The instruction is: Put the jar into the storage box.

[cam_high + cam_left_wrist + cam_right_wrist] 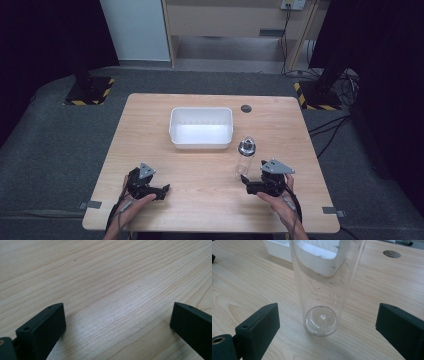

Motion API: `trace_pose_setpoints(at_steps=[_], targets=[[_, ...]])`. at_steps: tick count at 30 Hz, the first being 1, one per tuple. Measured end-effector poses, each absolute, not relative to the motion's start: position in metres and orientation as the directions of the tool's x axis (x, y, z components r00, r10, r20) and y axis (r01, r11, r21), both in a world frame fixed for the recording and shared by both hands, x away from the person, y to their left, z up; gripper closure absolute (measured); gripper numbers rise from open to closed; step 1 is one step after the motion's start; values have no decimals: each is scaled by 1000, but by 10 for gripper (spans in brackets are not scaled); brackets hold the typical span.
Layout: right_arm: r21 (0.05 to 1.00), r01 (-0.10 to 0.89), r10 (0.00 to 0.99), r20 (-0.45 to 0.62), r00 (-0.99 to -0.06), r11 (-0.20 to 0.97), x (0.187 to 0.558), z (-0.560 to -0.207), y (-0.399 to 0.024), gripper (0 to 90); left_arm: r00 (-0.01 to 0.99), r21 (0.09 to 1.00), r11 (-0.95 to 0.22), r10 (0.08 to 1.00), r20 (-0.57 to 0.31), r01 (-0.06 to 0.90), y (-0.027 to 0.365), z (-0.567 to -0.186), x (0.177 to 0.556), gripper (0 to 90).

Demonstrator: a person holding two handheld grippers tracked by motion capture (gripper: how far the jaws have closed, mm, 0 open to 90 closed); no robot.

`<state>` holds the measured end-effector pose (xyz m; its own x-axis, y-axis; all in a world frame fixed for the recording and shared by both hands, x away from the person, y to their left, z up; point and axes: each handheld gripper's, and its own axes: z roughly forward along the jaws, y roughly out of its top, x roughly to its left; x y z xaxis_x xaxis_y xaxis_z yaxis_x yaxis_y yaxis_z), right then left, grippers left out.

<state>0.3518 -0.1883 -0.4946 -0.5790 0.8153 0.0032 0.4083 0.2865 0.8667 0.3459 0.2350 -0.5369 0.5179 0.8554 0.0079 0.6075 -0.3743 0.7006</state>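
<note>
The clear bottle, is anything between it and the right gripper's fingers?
Nothing visible. The clear bottle stands upright on the table, centred ahead of the open right gripper, with bare wood between it and each of the fingers.

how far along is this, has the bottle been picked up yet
Nothing looks done yet: the clear bottle stands upright on the table, beside the empty white bin. In hand: the right gripper is open, its jaws either side of the bottle's base without touching. The left gripper is open over bare wood. Gripping and lifting are likely left.
</note>
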Motion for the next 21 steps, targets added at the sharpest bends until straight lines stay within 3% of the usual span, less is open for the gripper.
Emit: trace_pose_setpoints(at_steps=[21], targets=[[883,378,805,1,-593,277,369,-484,-174,126,518,701,-374,855,8,607,235,-537,346,0]])
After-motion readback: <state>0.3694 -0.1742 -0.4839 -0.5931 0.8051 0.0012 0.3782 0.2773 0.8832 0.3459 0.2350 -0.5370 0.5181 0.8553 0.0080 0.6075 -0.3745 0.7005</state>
